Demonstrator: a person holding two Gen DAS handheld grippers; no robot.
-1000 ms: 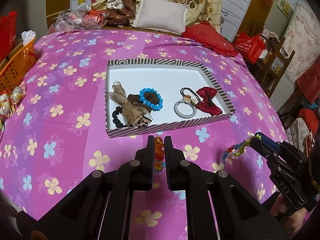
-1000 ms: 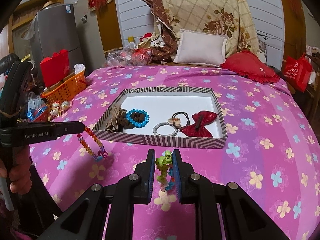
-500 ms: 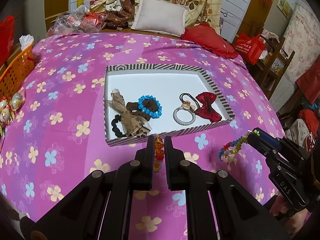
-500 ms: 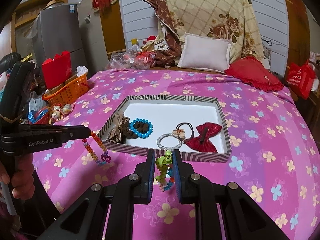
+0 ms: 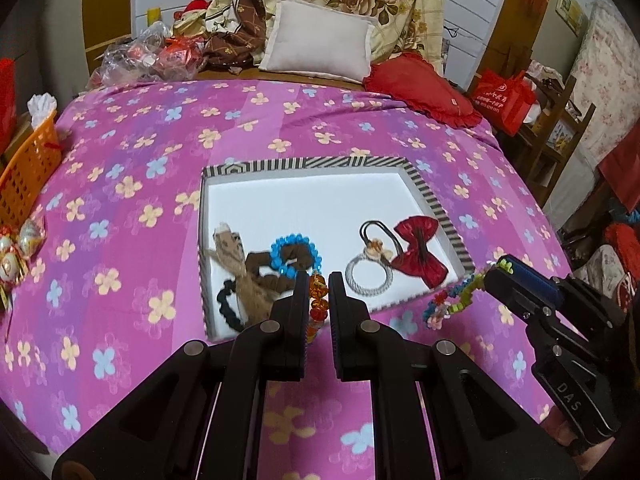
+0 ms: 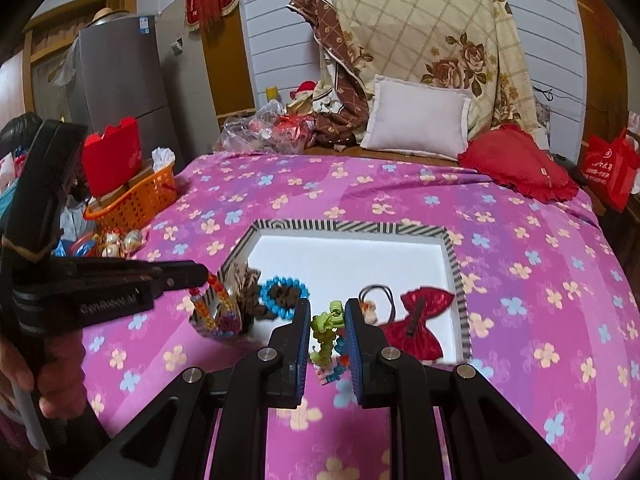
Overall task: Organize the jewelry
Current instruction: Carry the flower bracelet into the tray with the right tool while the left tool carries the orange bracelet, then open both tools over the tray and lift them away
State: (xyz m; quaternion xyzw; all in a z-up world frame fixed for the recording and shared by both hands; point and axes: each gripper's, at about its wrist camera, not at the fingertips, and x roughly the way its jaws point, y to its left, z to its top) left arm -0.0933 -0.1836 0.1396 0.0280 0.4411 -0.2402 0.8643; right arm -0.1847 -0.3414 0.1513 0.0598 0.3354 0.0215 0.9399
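Note:
A striped-rim white tray (image 5: pixel 428 192) (image 6: pixel 452 248) lies on the pink flowered bedspread. In it are a brown bow (image 5: pixel 236 264), a blue bead bracelet (image 5: pixel 294 256) (image 6: pixel 284 294), a black hair tie (image 5: pixel 224 304), a grey hair tie (image 5: pixel 368 276) and a red bow (image 5: pixel 420 254) (image 6: pixel 420 320). My left gripper (image 5: pixel 318 280) (image 6: pixel 206 276) is shut on an orange-red bead bracelet (image 5: pixel 318 300) (image 6: pixel 218 308) that hangs over the tray's near left corner. My right gripper (image 6: pixel 327 308) (image 5: pixel 494 270) is shut on a green and multicoloured bead bracelet (image 6: pixel 328 332) (image 5: pixel 452 304), hanging above the tray's near edge.
An orange basket (image 5: pixel 28 168) (image 6: pixel 136 200) and foil-wrapped ornaments (image 5: pixel 16 248) sit at the bed's left edge. A white pillow (image 5: pixel 320 48), a red cushion (image 5: pixel 420 92) and plastic bags (image 5: pixel 152 56) lie at the far end. A hand (image 6: pixel 52 372) grips the left tool.
Both grippers have moved forward toward the tray, each carrying its bracelet. The dangling bracelets now hang over the tray's near edge instead of over the bedspread.

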